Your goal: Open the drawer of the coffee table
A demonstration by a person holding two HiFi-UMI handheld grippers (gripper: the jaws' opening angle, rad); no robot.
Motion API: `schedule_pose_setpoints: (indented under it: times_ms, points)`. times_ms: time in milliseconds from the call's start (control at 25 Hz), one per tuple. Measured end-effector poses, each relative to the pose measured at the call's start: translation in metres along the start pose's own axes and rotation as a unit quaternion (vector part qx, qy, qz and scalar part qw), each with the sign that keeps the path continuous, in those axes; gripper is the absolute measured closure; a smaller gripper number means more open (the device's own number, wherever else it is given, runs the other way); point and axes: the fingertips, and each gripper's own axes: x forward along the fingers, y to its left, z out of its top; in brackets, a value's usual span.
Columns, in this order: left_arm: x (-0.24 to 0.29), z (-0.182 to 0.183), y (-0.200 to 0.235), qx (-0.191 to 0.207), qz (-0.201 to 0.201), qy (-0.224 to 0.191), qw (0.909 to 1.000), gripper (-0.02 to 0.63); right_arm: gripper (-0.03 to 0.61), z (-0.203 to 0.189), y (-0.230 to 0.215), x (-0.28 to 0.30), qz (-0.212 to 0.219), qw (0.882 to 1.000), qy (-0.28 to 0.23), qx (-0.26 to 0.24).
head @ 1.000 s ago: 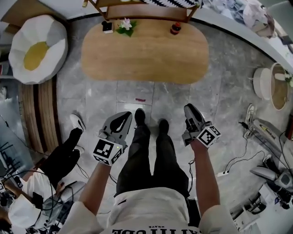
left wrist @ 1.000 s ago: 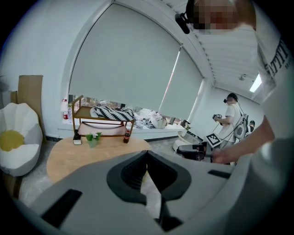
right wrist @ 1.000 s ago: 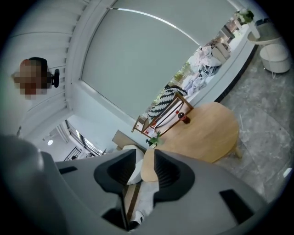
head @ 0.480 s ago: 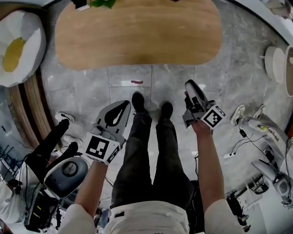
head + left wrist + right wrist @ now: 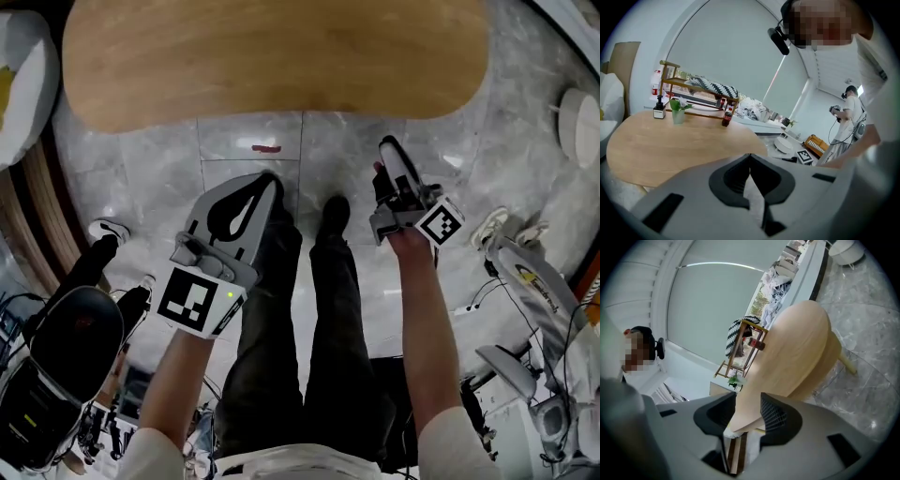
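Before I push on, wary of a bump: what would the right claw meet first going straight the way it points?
Probably the rim of the oval light-wood coffee table, seen beyond the right claw, whose empty jaws have just been opening; depth is unclear.

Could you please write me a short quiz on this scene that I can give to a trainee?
1. True or false: the left gripper has its jaws shut and empty.
2. What stands at the far side of the coffee table? A) a laptop B) a small plant C) a stack of plates
3. What is between the jaws of the right gripper?
Key: 1 true. 2 B. 3 nothing; the jaws stand apart, having just been opening, and the table shows beyond them.
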Motion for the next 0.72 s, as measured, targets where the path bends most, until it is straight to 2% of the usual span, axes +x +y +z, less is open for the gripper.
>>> schedule_pose_setpoints:
  times_ms: [400, 600, 720]
  points:
    - [0.054, -0.061, 0.013, -0.02, -0.008, 0.023, 0.9995, 0.594, 0.383, -0.013, -0.079, 0.035, 0.042, 0.998, -0.014, 0.049]
    - [0.069, -0.091, 0.019, -0.014, -0.003, 0.043, 0.9989, 0.594, 0.376, -0.028, -0.114, 0.036, 0.059, 0.994, -0.025, 0.085]
    - [0.08, -0.104, 0.023, -0.018, -0.01, 0.046, 0.9987, 0.594, 0.336, -0.04, -0.134, 0.043, 0.086, 0.99, -0.018, 0.109]
